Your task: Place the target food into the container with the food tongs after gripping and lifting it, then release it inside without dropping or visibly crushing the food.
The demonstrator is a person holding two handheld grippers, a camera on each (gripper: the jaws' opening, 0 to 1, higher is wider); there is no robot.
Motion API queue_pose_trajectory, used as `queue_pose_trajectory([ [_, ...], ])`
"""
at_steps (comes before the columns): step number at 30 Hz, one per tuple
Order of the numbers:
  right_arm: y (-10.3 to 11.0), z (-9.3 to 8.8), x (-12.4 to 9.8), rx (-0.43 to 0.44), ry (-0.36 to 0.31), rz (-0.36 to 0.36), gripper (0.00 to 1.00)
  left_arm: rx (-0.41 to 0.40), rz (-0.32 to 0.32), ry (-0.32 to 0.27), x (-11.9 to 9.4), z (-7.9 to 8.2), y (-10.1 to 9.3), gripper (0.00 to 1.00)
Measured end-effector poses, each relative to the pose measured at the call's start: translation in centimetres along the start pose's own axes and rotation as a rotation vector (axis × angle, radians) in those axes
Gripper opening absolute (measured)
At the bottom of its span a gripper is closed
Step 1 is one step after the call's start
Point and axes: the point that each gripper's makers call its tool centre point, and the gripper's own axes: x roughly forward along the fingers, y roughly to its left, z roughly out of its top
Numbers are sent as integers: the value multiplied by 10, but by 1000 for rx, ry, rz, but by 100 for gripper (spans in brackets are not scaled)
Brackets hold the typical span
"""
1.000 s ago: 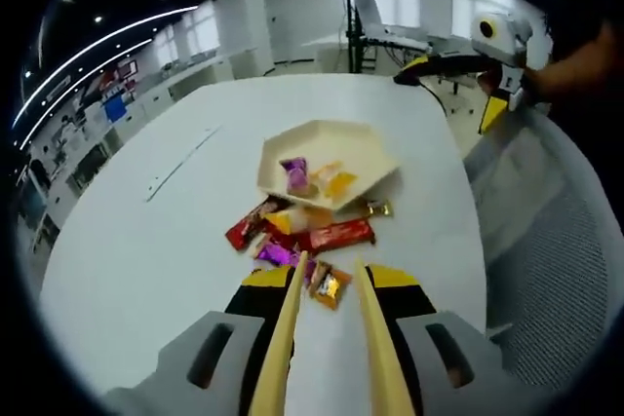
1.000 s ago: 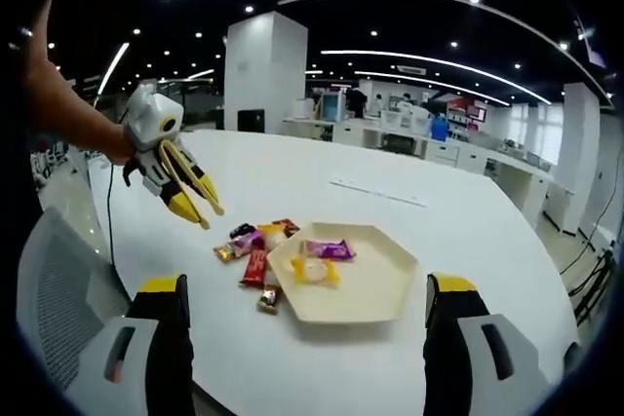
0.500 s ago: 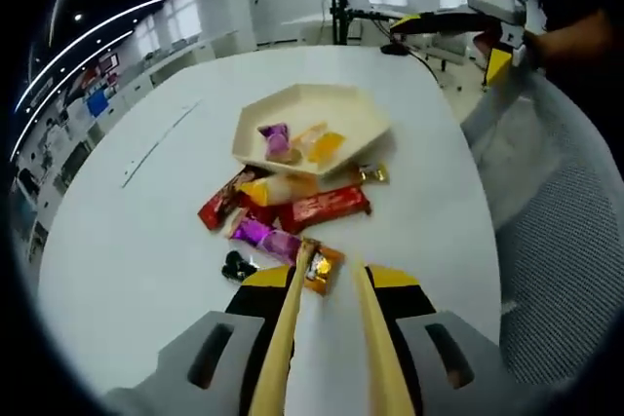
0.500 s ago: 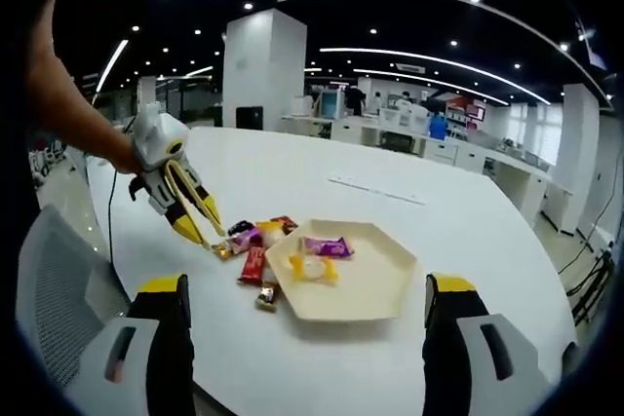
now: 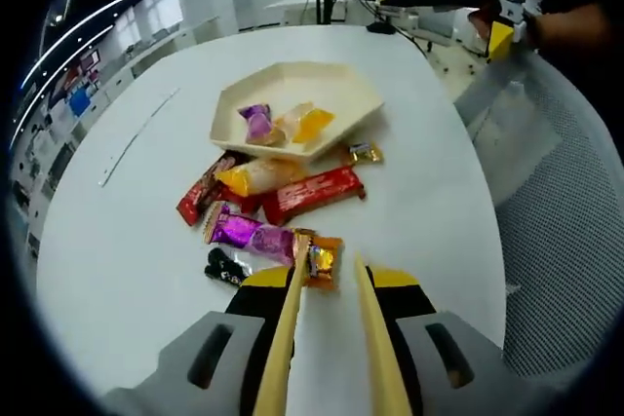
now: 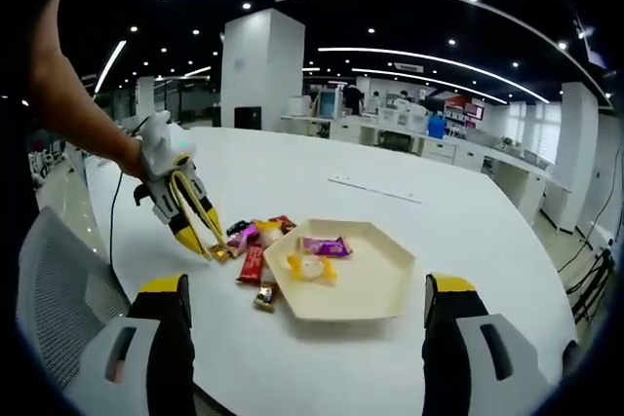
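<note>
White counter point(image 5: 127, 231): one hexagonal tray point(image 5: 343, 81) holding three wrapped sweets, with seven more packets heaped beside it. The left claw point(image 5: 329, 262), tongs apart, straddles the orange-wrapped candy point(image 5: 323, 259), which lies on the counter outside the tray. The right claw point(image 6: 302, 289) stands wide apart, its tips cut off; packet labels are illegible.

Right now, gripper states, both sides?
Left gripper: open, tongs straddling the orange-wrapped candy, not closed on it.
Right gripper: open, holding nothing, above the table near the tray.
</note>
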Motion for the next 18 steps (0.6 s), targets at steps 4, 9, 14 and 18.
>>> queue_pose_trajectory([
  [4, 0, 0, 0, 4, -1, 0, 98, 12, 0, 7, 0, -1, -3, 24],
  [9, 0, 0, 0, 2, 1, 2, 97, -39, 7, 18, 2, -2, -2, 23],
  [14, -1, 0, 0, 6, 0, -2, 97, -3, 15, 13, -3, 0, -7, 24],
  [18, -1, 0, 0, 8, 0, 0, 97, -18, 14, 8, -6, 0, -7, 24],
])
